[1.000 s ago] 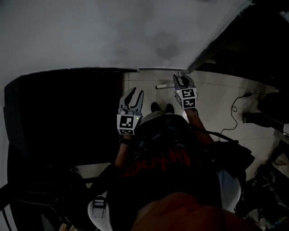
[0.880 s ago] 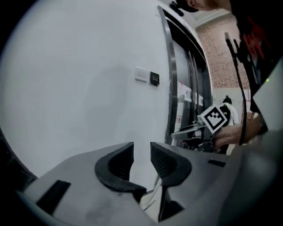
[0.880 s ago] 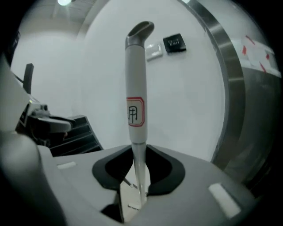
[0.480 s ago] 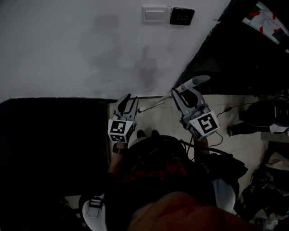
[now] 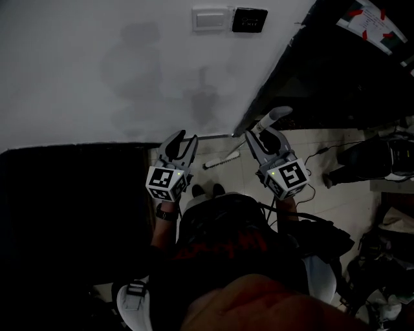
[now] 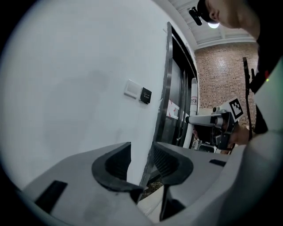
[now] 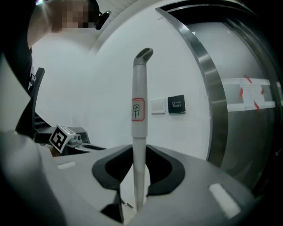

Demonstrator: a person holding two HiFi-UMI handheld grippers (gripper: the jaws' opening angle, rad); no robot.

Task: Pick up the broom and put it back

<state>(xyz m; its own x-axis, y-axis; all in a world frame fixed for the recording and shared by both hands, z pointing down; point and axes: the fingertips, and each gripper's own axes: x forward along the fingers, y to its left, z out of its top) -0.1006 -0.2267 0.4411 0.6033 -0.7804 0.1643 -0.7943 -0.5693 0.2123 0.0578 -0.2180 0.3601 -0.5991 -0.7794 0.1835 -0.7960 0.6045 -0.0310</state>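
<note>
The right tool (image 7: 138, 164) grips the broom (image 7: 139, 110), its handle upright in front of the switch (image 7: 158, 106); the left tool (image 6: 140, 160), left of the switch, has just been opening, jaws narrowly apart, empty

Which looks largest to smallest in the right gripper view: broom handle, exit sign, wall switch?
1. broom handle, by far, though nearest the camera.
2. exit sign and wall switch: nearly alike, not ranked.

A white wall (image 5: 97, 64) carries a pale switch plate (image 5: 209, 18) beside a black exit sign (image 5: 250, 20). To their right stands a steel door frame (image 7: 214, 101). The tiled floor (image 5: 336, 194) is dim.
</note>
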